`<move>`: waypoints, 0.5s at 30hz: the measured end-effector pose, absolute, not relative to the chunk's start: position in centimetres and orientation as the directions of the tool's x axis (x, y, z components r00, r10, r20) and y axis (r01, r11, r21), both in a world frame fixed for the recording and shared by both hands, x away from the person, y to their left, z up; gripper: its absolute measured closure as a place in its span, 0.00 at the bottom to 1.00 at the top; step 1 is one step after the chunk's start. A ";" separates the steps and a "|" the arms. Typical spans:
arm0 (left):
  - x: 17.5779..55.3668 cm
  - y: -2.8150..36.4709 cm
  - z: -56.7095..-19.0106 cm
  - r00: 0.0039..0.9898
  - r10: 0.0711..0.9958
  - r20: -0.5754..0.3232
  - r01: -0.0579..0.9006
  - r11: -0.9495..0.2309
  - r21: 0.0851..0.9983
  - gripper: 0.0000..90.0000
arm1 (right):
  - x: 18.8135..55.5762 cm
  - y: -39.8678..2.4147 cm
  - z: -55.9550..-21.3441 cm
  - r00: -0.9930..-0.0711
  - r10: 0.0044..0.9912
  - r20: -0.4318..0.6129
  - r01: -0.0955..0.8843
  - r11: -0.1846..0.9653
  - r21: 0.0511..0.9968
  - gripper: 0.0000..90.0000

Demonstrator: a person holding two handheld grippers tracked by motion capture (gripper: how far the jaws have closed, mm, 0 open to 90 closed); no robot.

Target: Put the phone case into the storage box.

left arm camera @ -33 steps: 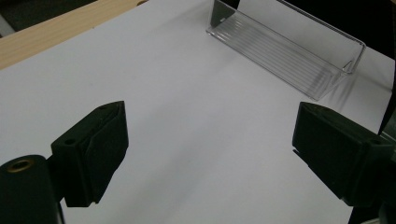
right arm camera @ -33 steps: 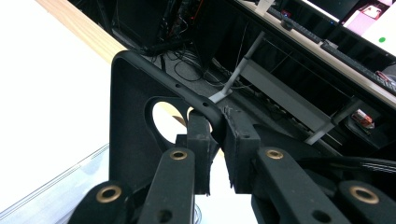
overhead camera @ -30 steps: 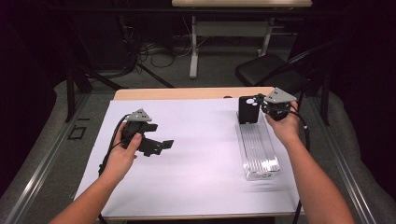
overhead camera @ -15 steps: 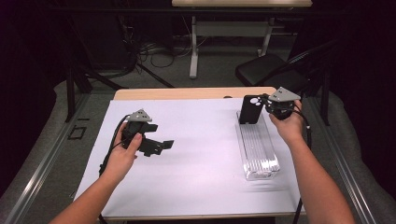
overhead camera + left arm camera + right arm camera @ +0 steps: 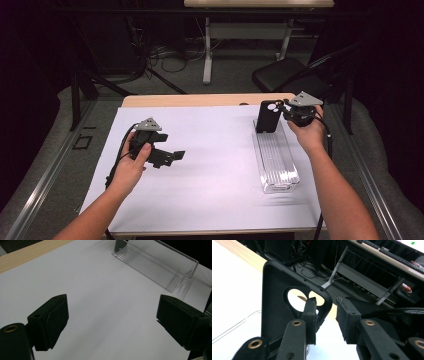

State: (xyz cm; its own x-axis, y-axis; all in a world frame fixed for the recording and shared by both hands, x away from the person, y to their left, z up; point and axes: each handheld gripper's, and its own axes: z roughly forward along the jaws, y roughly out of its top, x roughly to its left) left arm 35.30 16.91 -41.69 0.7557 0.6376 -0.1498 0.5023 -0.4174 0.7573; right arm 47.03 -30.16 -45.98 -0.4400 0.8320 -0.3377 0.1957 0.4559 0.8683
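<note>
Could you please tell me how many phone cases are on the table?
1: a black phone case standing upright at the far end of the clear tray, beside the right gripper.

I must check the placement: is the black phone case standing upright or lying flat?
Upright: the black phone case stands on edge in the far end of the clear tray.

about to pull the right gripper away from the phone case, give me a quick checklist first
1. Right gripper let go: ok. Its jaws have just been opening, and a gap shows between the pads; one jaw stands by the case's camera cutout.
2. Phone case seated in the clear stand: cannot tell. It is upright at the stand's far end, but its bottom edge is hidden.
3. Case stays up unaided: cannot tell, with one jaw close against it.
4. Left gripper out of the way: ok. It is open over bare white paper, nothing between its jaws.
5. Stand square on the paper: ok.
</note>
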 end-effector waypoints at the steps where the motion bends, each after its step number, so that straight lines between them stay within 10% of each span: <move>1: 35.3 16.9 -41.7 0.756 0.638 -0.150 0.502 -0.417 0.757 0.13 | 47.0 -30.2 -46.0 -0.440 0.832 -0.338 0.196 0.456 0.868 0.77; 15: 35.4 17.1 -41.8 0.751 0.643 -0.150 0.505 -0.413 0.758 0.12 | 46.7 -30.4 -45.6 -0.433 0.850 -0.301 0.255 0.436 0.863 0.64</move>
